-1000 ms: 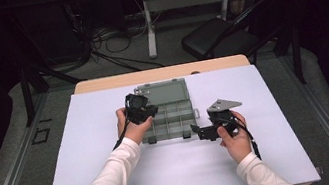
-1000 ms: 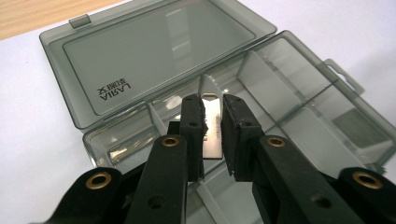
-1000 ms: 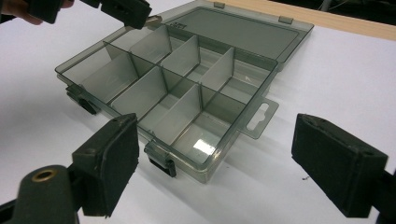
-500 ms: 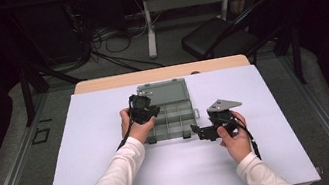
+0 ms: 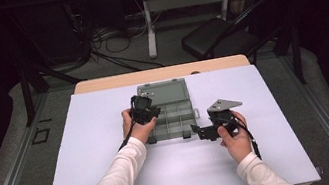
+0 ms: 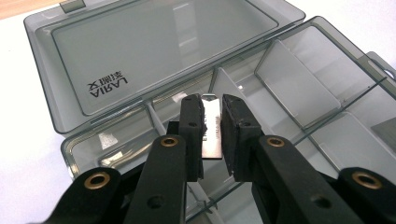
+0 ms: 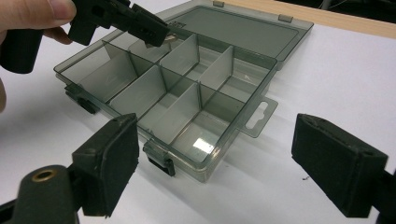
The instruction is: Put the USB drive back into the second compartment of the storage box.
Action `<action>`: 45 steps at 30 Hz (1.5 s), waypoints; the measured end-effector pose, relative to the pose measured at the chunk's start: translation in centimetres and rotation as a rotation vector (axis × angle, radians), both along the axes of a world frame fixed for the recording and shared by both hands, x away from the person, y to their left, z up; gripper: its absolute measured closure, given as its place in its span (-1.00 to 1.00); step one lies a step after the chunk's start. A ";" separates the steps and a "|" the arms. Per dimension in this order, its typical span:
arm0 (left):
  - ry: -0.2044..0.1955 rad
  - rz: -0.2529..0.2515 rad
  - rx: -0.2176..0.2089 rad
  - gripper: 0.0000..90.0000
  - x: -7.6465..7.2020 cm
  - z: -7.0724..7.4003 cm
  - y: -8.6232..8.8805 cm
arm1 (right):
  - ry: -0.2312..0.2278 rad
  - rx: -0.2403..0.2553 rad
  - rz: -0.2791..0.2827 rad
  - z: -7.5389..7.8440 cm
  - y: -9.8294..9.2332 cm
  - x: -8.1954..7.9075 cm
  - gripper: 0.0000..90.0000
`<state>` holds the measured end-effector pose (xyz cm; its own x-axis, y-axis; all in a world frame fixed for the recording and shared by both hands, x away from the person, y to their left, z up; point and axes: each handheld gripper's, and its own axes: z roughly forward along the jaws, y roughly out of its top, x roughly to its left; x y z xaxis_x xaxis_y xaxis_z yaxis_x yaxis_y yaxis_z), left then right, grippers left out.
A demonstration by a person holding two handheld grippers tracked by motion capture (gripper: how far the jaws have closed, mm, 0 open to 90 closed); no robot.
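A smoky grey compartment box (image 5: 177, 120) lies open on the white mat, its lid (image 5: 165, 92) flat behind it. In the left gripper view the lid (image 6: 154, 51) reads AIRAJ. My left gripper (image 6: 211, 109) is shut on a small thin silver plate (image 6: 211, 135) with print on it, held over the box's back left compartments. In the right gripper view this left gripper (image 7: 149, 28) hovers at the box's (image 7: 187, 93) far left corner. My right gripper (image 7: 219, 149) stands open and wide, with nothing between its pads, just off the box's front right corner, also in the high view (image 5: 199, 132).
The white mat (image 5: 88, 161) covers a wooden table whose far edge (image 5: 100, 84) shows. A dark chair (image 5: 214, 38) and cables stand on the floor beyond. Upright dividers (image 7: 187, 100) split the box into several compartments; a hang tab (image 7: 259, 116) sticks out on its right side.
My left gripper has shifted slightly to the right over the box with the plate in it. The right gripper has stayed in place.
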<state>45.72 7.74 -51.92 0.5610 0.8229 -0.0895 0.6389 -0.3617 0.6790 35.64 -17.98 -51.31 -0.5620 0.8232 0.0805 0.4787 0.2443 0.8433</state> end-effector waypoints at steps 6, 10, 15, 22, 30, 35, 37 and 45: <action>0.000 0.006 0.002 0.75 0.1 -0.2 0.0 | 0.003 0.000 0.001 0.0 0.0 0.0 -0.68; -0.004 -0.001 0.004 0.68 0.0 -0.2 -0.1 | 0.006 -0.001 0.001 0.0 0.0 0.0 -0.68; -0.033 -0.017 -0.002 0.38 -0.1 -0.1 -0.1 | 0.006 -0.003 0.002 0.0 0.0 0.0 -0.67; -0.059 0.008 0.000 0.03 0.0 0.3 0.4 | 0.006 -0.002 0.001 -0.1 0.0 0.0 -0.68; -0.082 0.027 0.005 -0.13 0.3 0.9 1.5 | 0.006 -0.005 0.001 -0.1 0.0 0.0 -0.67; -0.087 0.048 0.016 -0.15 0.5 1.0 2.1 | 0.005 -0.005 0.000 -0.1 0.0 0.0 -0.68; -0.090 0.058 0.019 -0.15 0.6 1.0 2.4 | 0.003 -0.005 -0.001 -0.1 0.0 0.0 -0.67; -0.069 0.082 0.031 -0.17 0.8 0.8 3.3 | 0.007 -0.008 -0.001 -0.1 -0.1 0.0 -0.68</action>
<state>46.55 11.05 -51.10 0.4960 0.8679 -0.0263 0.6188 -0.3320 0.7119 35.68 -18.11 -51.39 -0.5607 0.8243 0.0780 0.4849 0.2505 0.8379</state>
